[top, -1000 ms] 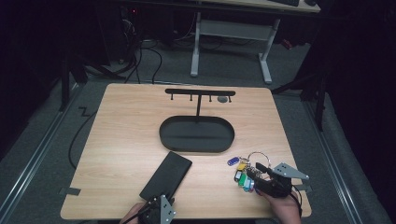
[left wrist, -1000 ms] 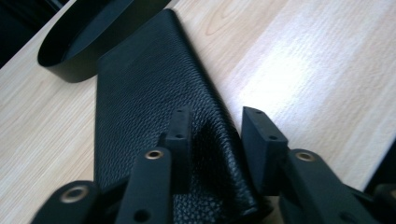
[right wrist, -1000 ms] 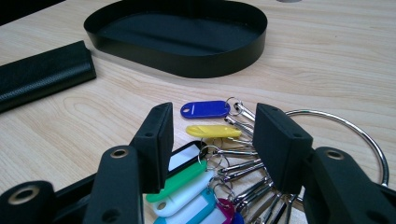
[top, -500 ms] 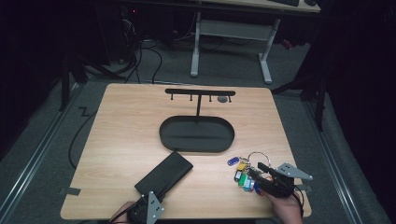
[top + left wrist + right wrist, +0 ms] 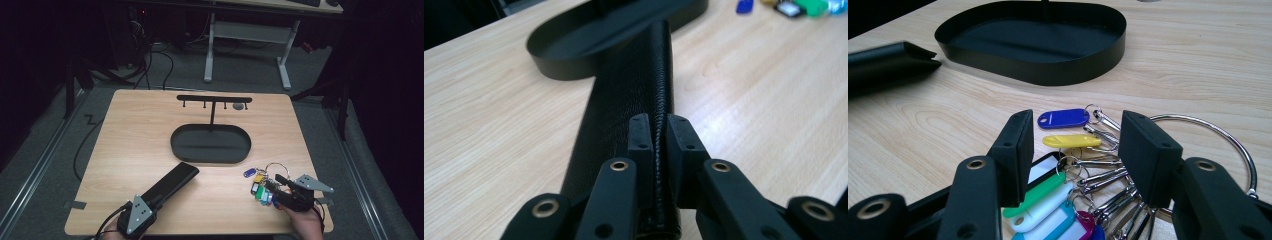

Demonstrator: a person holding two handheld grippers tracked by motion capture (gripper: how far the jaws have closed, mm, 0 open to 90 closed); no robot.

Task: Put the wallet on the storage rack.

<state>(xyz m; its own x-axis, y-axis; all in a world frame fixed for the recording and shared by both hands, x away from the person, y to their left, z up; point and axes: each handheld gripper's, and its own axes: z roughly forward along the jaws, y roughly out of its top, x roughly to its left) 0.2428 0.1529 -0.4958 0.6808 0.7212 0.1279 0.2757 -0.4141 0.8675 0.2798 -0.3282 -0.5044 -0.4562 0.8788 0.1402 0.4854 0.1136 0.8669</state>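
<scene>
On pale woodgrain, the left hand-held gripper (image 5: 659,137) has just closed, pinching a pebbled black leather case (image 5: 634,85).

Black case's (image 5: 634,100) near end hidden

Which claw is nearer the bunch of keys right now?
Right. The right claw stands open right over the bunch of keys, jaws either side of the tags. The left claw is across the table, shut on the black leather case.
</scene>
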